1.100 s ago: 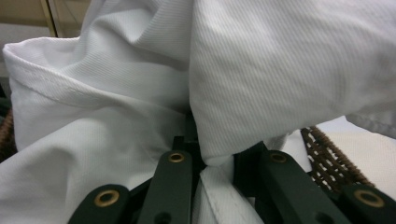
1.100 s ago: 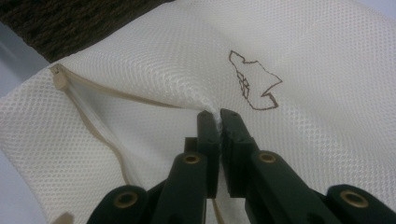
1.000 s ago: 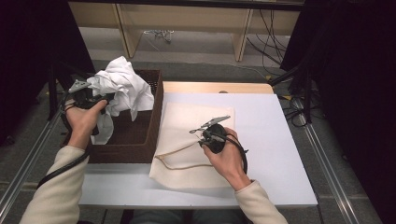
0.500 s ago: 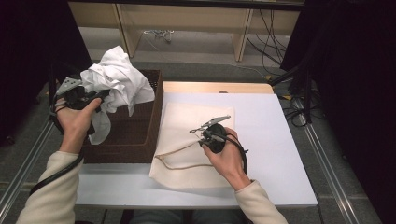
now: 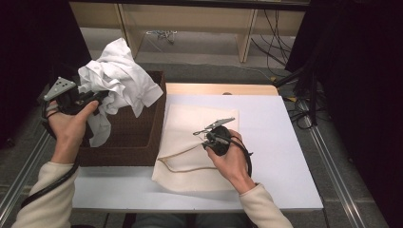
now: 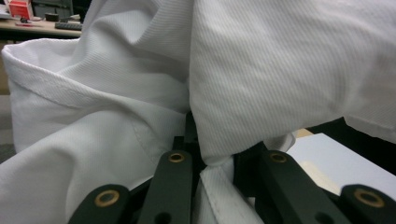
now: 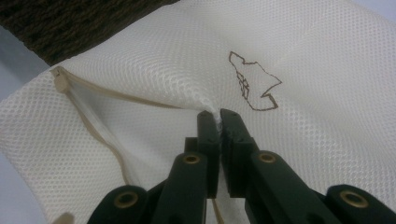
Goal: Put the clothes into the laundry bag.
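The left gripper (image 5: 78,97) has its jaws clamped on a fold of the crumpled white cotton shirt (image 5: 121,78), held up above the dark brown woven basket (image 5: 142,142) at the left of the table (image 5: 280,161); a tail of the fabric hangs down into the basket. In the left gripper view the shirt (image 6: 233,84) is bunched between the black jaws and drapes over them.

The right gripper (image 5: 211,135) rests on the cream mesh laundry bag (image 5: 190,137), which lies flat on the table just beside the basket. Its jaws are pressed together on a small pinch of the mesh (image 7: 212,114), near the beige zip edging (image 7: 93,116) and the brown outline logo (image 7: 254,88).

Risks from here:
- The grip holds only one fold. The loose bulk could slip out, caused by the weight of the hanging fabric during the carry across.
- The hanging tail may snag on the basket rim and drag the basket.
- The pinch on the mesh appears to take one thin layer. If it slips, or catches both layers, the bag mouth will not open for the shirt.

Change from the earlier frame: the left hand and shirt stand higher and further from the basket floor, with more fabric lifted clear. The right hand and bag have not shifted
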